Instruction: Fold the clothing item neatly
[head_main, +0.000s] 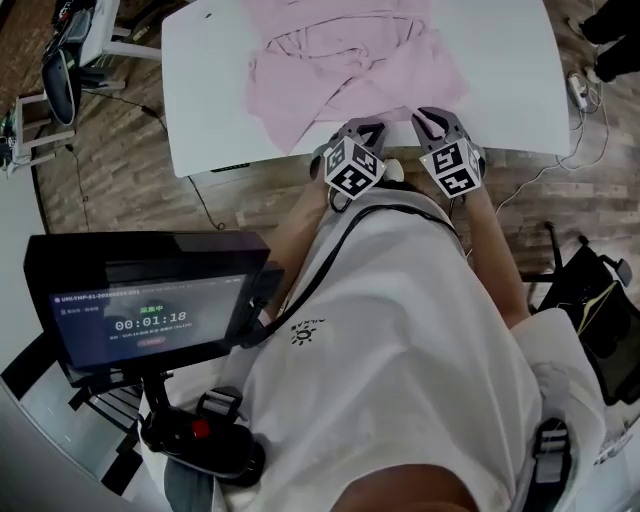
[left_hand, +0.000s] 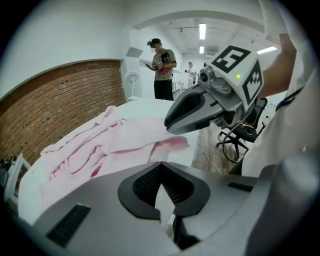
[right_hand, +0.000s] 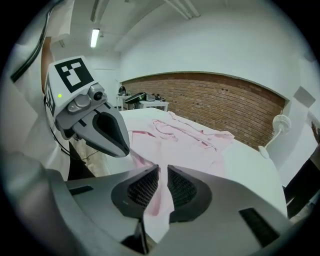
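two grippers at the near edge of the white table (head_main: 210, 90).
item: pink garment (head_main: 350, 60), rumpled, lying across the middle of the table, its near hem reaching the edge.
right gripper (head_main: 437, 118): jaws nearly together, pinching a strip of the hem between the pads.
left gripper (head_main: 363, 128): jaws fully closed, just beside the right; no cloth can be made out between them.
step in hand, as judged: taking the near hem for spreading or a first fold.
handling advice: reopen the left, take the hem well apart from the right's hold, grip a single layer, lift both points level, draw the cloth flat before folding.
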